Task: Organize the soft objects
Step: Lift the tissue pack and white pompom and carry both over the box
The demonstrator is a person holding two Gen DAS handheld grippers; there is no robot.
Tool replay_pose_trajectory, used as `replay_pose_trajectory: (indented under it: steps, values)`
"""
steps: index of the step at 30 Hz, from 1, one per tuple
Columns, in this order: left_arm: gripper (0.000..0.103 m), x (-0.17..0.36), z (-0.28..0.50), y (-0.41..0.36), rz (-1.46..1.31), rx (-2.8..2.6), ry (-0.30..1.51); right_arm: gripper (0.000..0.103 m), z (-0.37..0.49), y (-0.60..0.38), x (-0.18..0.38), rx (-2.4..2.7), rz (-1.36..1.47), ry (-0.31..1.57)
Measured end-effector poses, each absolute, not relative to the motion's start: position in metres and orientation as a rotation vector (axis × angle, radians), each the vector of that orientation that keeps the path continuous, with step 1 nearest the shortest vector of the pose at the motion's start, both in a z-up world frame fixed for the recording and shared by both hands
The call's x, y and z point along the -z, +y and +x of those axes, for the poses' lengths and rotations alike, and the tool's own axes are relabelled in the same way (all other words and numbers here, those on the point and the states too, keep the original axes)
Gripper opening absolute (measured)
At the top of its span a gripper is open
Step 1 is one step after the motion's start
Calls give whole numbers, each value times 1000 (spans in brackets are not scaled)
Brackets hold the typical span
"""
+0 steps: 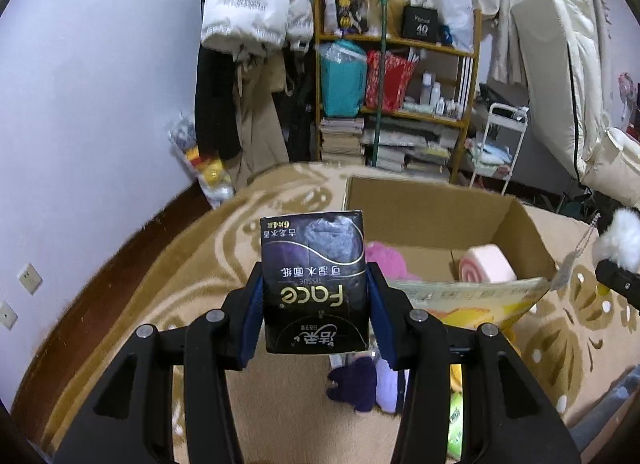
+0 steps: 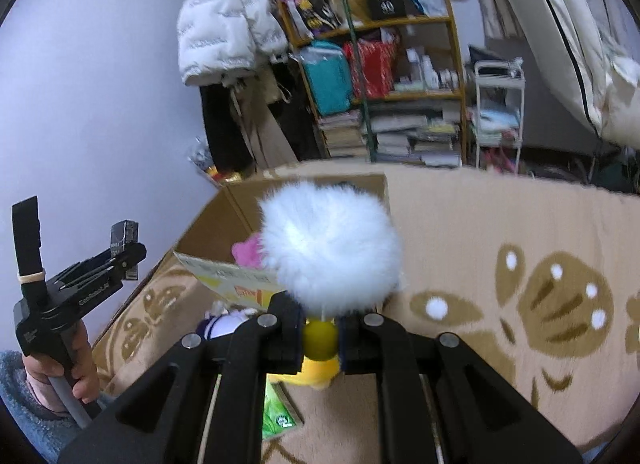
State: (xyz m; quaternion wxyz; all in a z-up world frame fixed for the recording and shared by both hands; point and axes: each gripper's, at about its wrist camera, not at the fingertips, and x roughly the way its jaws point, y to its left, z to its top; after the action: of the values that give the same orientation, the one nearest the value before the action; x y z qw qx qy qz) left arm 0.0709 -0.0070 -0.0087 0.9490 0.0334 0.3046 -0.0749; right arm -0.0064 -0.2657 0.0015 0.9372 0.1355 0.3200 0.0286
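Your left gripper (image 1: 315, 296) clamps the black tissue pack (image 1: 314, 284) above the beige patterned blanket (image 1: 152, 288) | your right gripper (image 2: 320, 334) pinches the white pompom toy (image 2: 330, 250) over the cardboard box (image 2: 216, 223) | bookshelf (image 1: 400, 75) behind.

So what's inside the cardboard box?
The open brown cardboard box holds a pink fluffy toy and a pink swirl-roll cushion; the held tissue pack and front flap hide the rest.
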Motion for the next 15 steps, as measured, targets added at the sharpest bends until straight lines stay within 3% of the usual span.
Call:
replay_pose_trajectory:
  steps: [15]
  values:
    - [46,-10,104,-57,151,235,549,12,38,-257,-8,-104,217,584]
